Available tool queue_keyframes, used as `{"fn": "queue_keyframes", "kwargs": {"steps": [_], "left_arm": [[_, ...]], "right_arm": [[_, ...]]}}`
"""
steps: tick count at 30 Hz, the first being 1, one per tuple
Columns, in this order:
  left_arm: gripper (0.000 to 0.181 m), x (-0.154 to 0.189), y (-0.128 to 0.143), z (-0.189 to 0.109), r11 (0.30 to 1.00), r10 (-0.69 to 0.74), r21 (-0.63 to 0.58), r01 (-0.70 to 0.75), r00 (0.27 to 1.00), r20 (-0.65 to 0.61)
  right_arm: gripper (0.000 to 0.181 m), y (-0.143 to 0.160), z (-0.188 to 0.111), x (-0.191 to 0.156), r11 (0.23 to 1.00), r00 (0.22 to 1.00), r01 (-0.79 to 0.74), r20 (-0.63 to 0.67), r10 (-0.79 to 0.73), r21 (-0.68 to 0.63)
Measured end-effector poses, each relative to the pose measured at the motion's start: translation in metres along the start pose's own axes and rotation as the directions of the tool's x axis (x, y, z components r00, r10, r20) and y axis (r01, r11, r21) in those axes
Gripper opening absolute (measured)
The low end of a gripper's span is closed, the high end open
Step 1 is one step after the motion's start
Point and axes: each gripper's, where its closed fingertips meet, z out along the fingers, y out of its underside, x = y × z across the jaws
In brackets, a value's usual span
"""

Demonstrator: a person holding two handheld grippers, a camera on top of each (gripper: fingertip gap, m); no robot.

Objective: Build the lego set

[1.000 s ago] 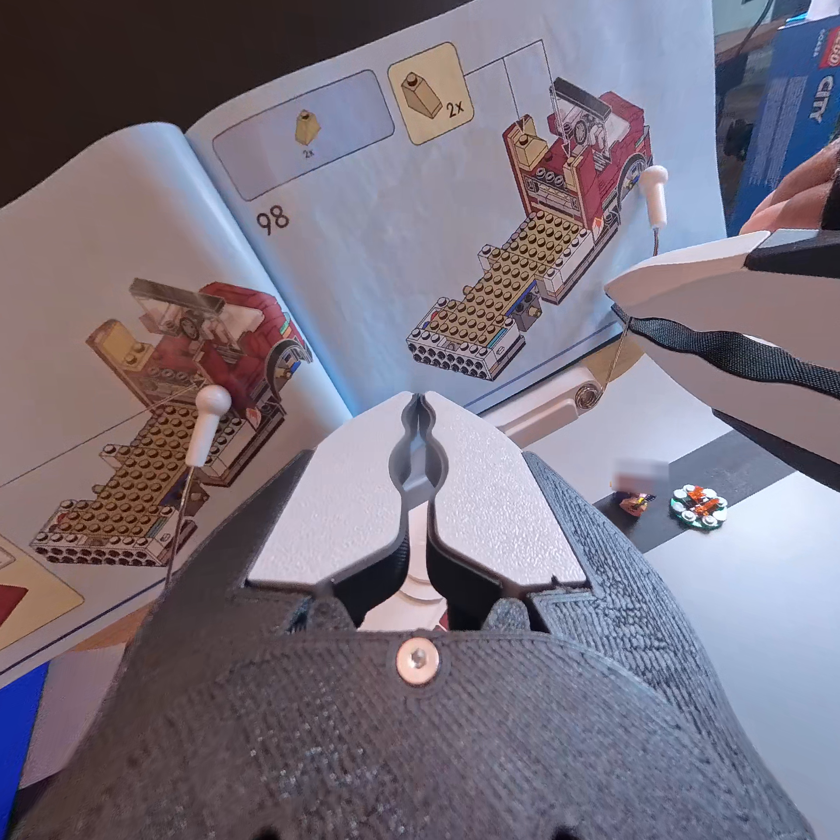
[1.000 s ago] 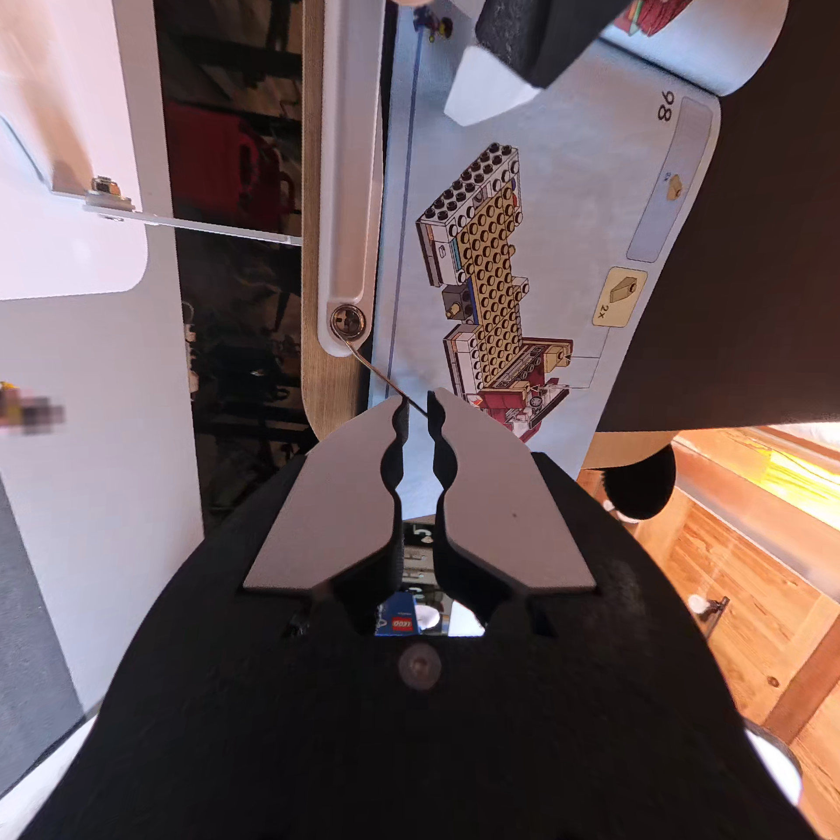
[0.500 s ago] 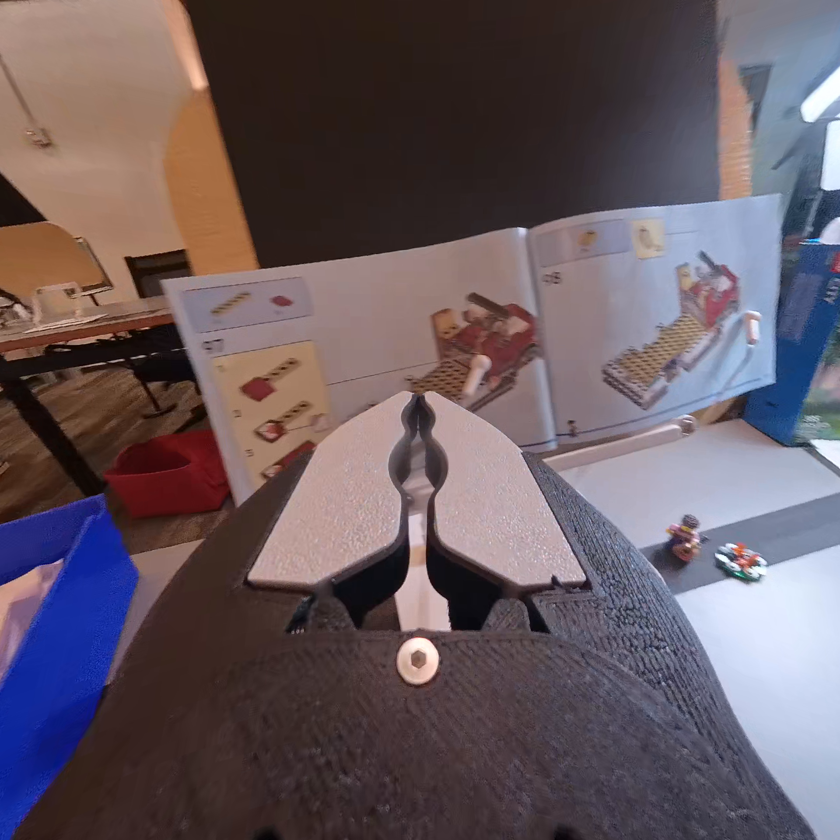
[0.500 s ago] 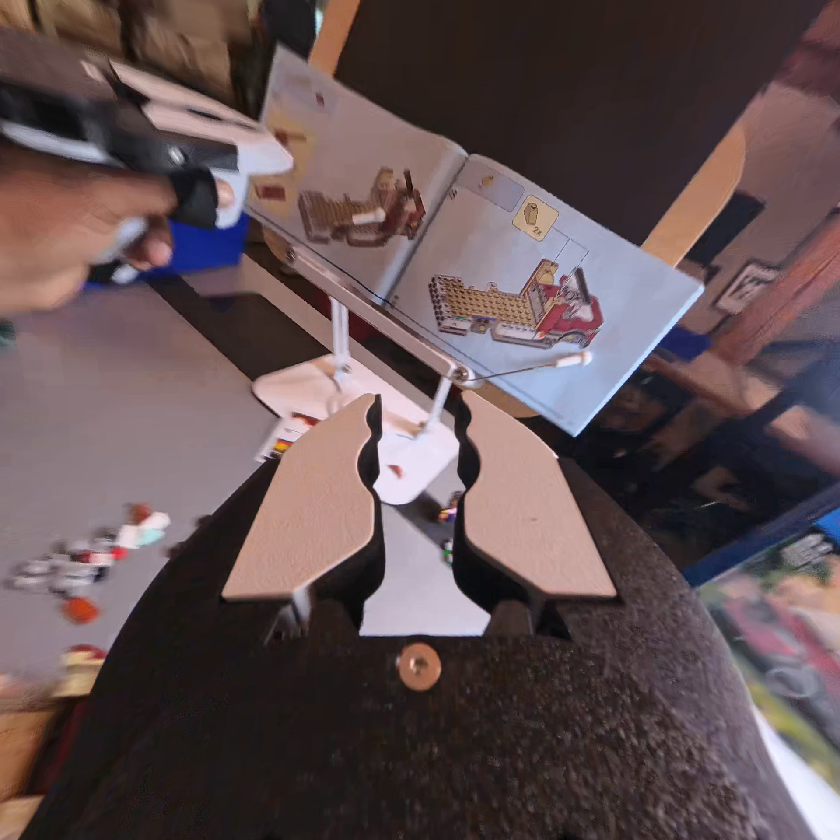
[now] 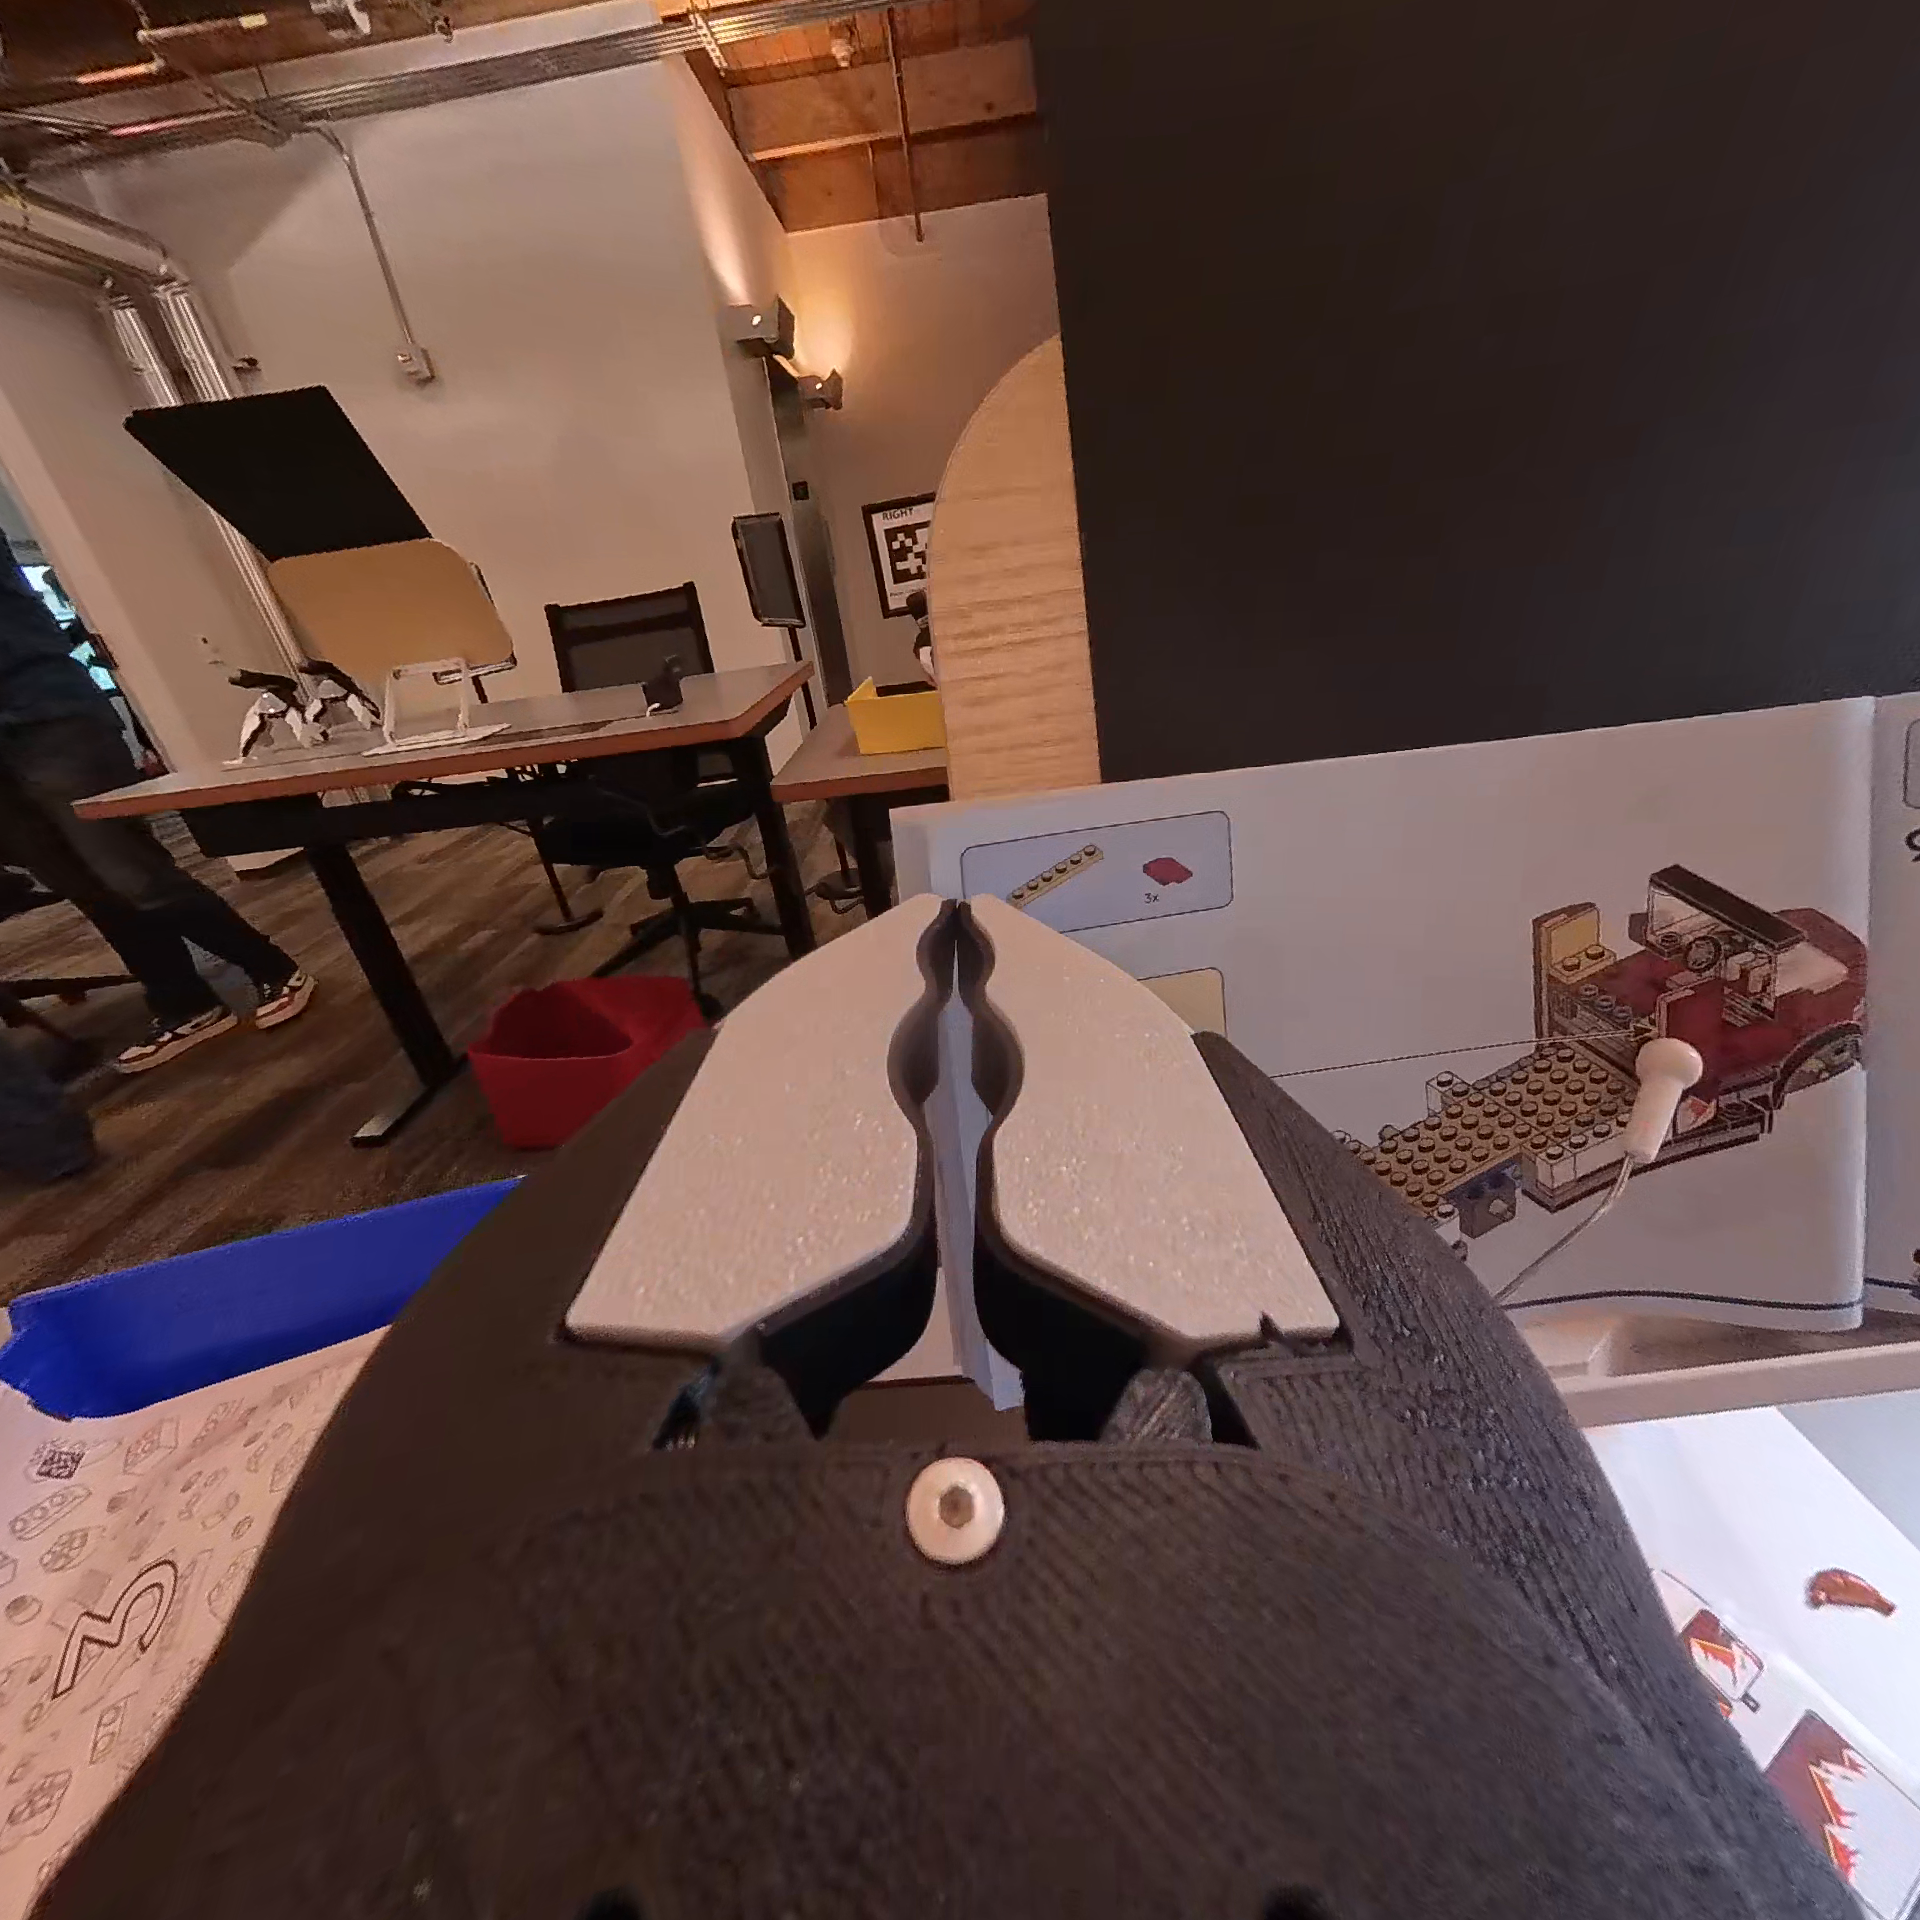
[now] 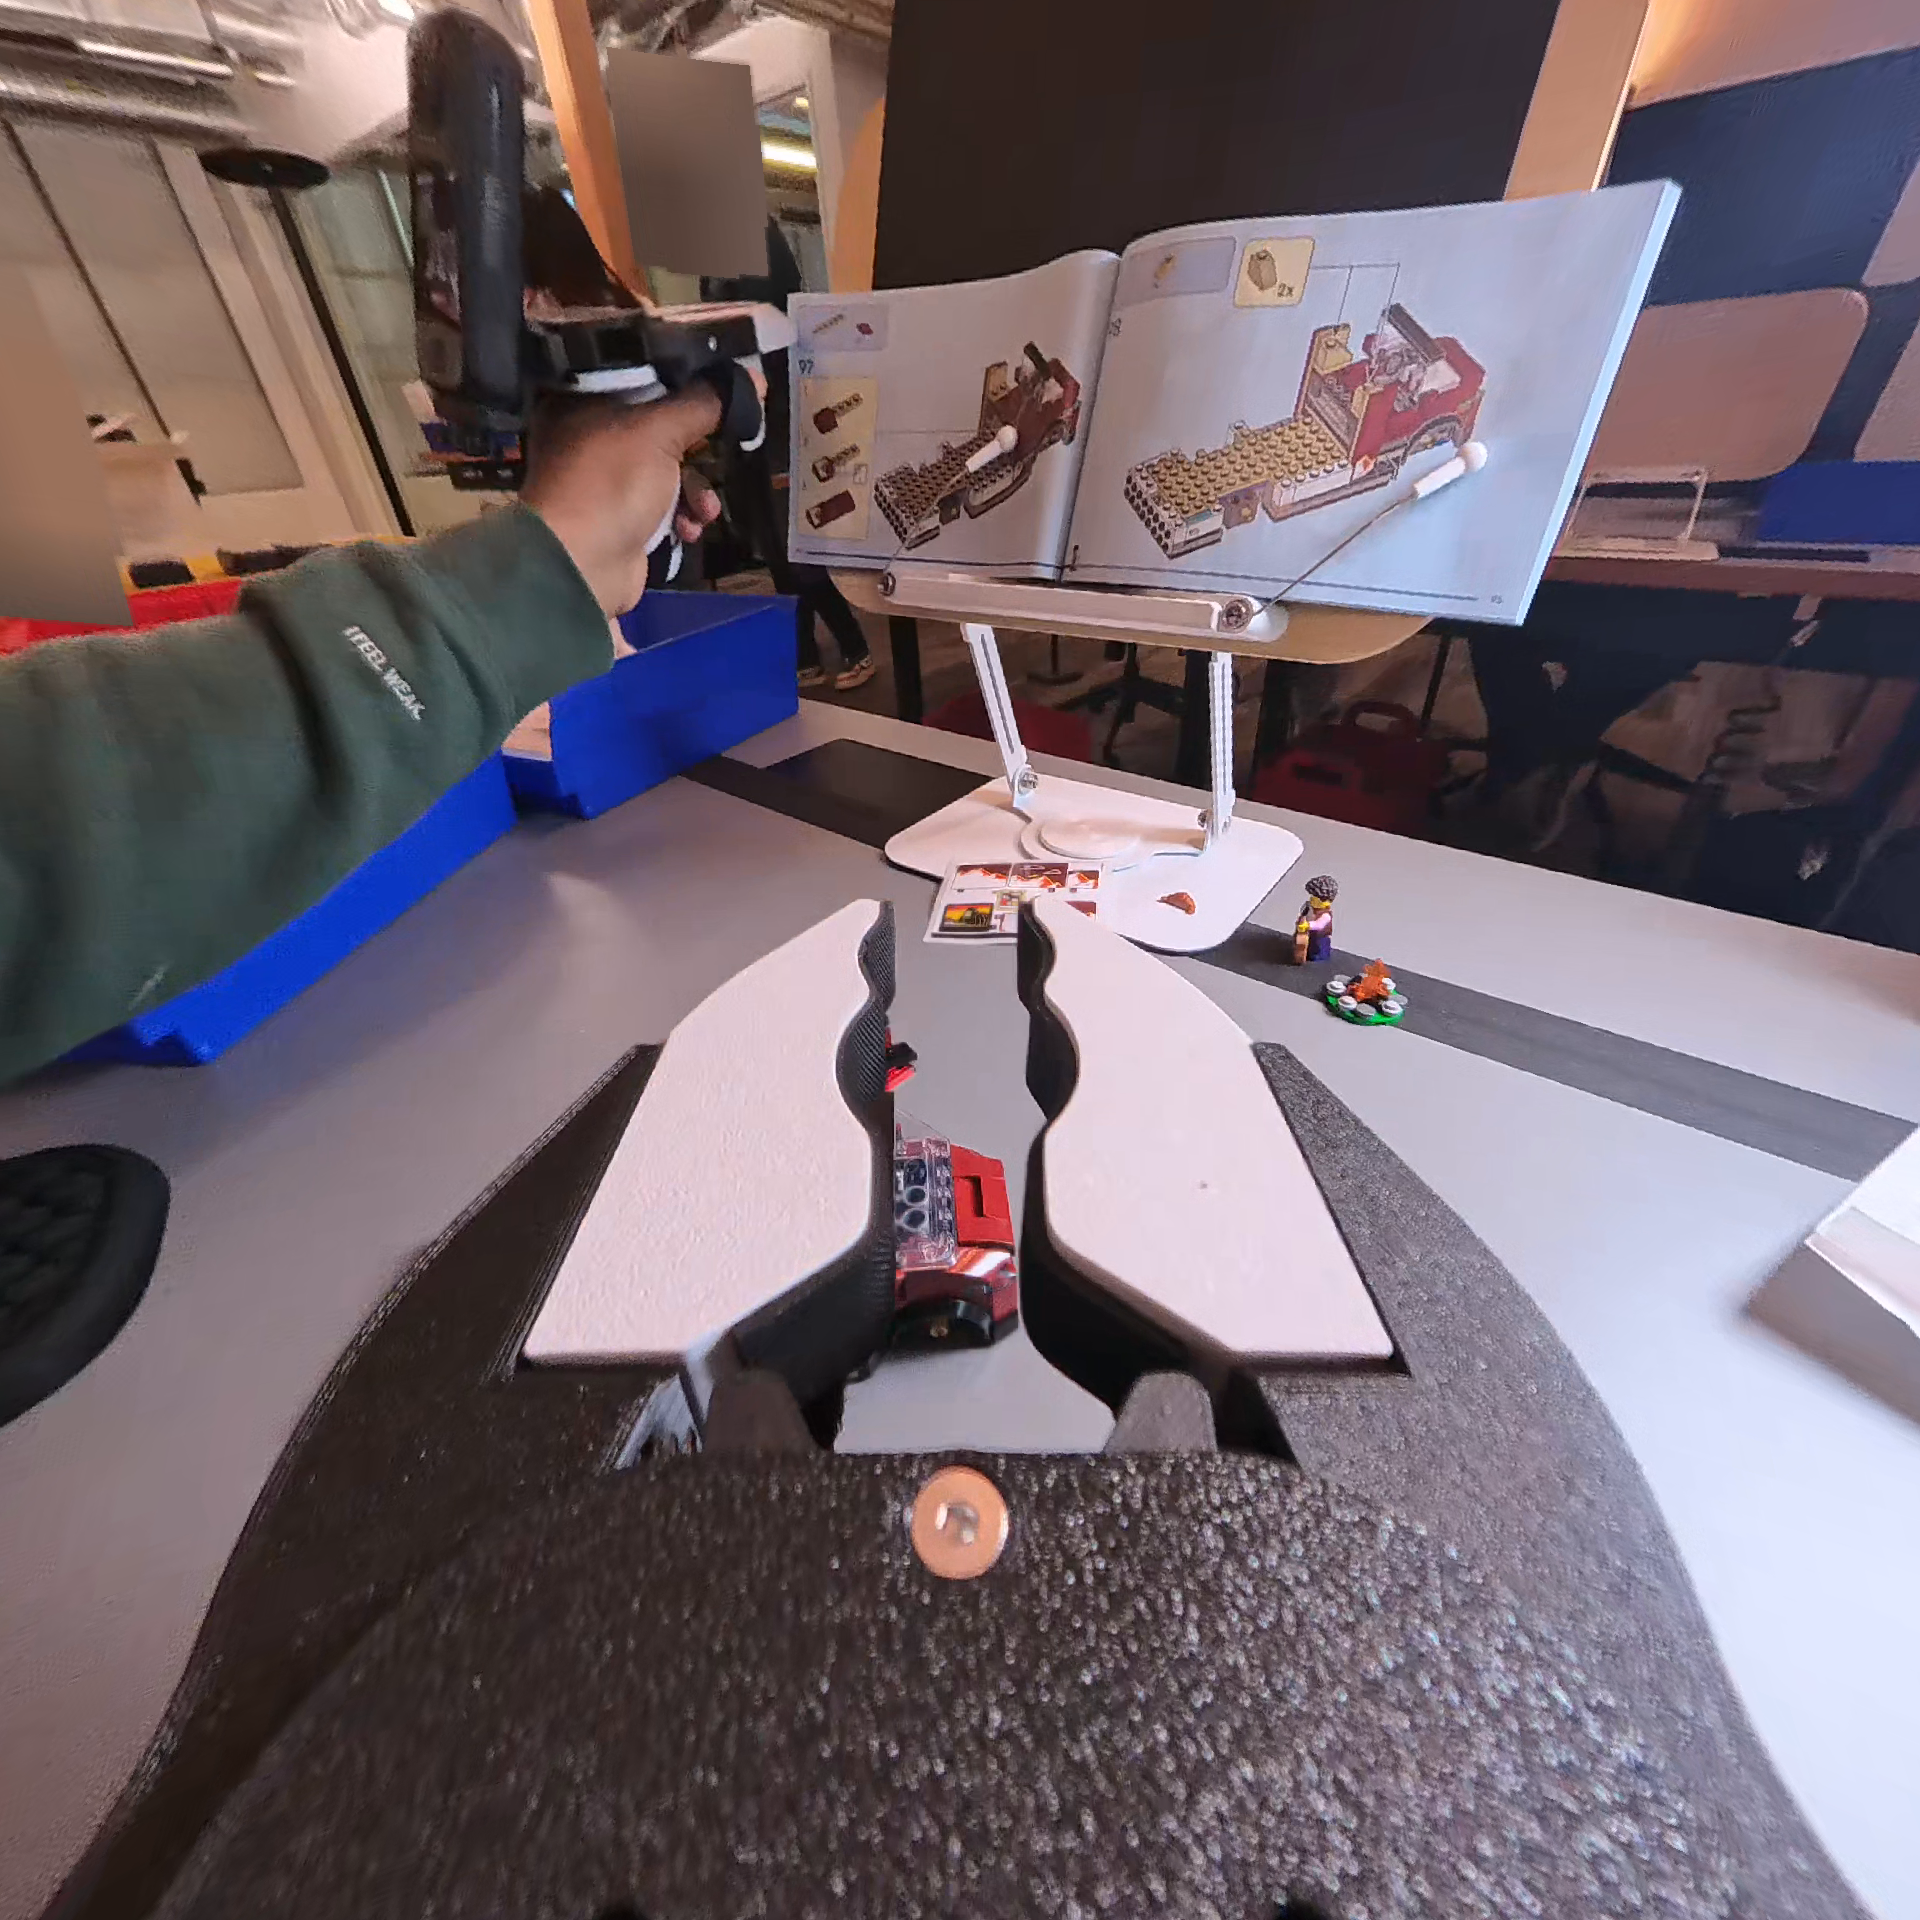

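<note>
Left claw (image 5: 956, 914) is raised beside the open instruction booklet (image 5: 1455, 935), its tips pressed together on nothing; right claw (image 6: 956, 920) hangs low over the grey desk (image 6: 416, 1039) with a clear gap between its fingers, gripping nothing; a partly built red lego truck (image 6: 951, 1236) sits on the desk beneath that gap; beyond it stands the white book stand (image 6: 1101, 842), a sticker sheet (image 6: 1008, 894) at its foot, a minifigure (image 6: 1314, 920) and small campfire build (image 6: 1366, 997) to the right; blue bins (image 6: 665, 696) sit left.

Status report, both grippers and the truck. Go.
Left gripper shut, empty, raised beside the booklet. Right gripper open, above the red truck on the table. Nothing in the way.
</note>
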Motion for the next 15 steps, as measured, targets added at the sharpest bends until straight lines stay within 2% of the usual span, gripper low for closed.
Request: {"fn": "queue_keyframes", "kwargs": {"steps": [5, 11, 15], "left_arm": [[0.000, 0.012, 0.000, 0.000, 1.000, -0.015, -0.007, 0.015, 1.000, -0.027], [0.000, 0.034, 0.007, -0.003, 0.998, -0.062, -0.023, 0.061, 0.995, -0.078], [0.000, 0.049, -0.003, -0.021, 0.996, -0.084, -0.005, 0.084, 0.989, -0.122]], "right_arm": [[0.024, 0.003, 0.002, -0.004, 0.998, 0.998, 0.063, -0.003, -0.063, -0.010], [0.029, 0.008, 0.001, 0.001, 0.997, 0.997, 0.065, -0.028, -0.066, -0.027], [0.029, 0.009, 0.000, 0.003, 0.997, 0.996, 0.076, -0.036, -0.077, -0.026]]}}
